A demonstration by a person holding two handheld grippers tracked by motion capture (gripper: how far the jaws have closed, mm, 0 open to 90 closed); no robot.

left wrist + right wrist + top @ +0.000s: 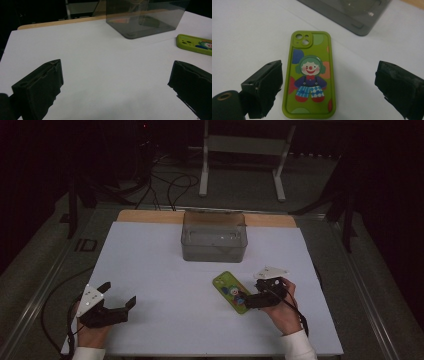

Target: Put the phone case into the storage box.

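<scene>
A green phone [231, 291] with a cartoon clown on its case lies back-up on the white sheet [150, 265], right of centre. My right gripper [246, 299] is at its near end, open. In the right gripper view the phone [310, 75] lies between the wide-apart jaws of that gripper [329, 72], which do not touch it. My left gripper [119, 293] rests open at the front left with nothing between its jaws; its own view shows this gripper [116, 75] over bare sheet, with the phone [196, 44] far off to the right.
A smoky translucent box [213, 237] stands at the back middle of the sheet, also seen as a box [145, 17] ahead of the left gripper. Behind the table are a white metal stand [245, 150] and floor cables [170, 185].
</scene>
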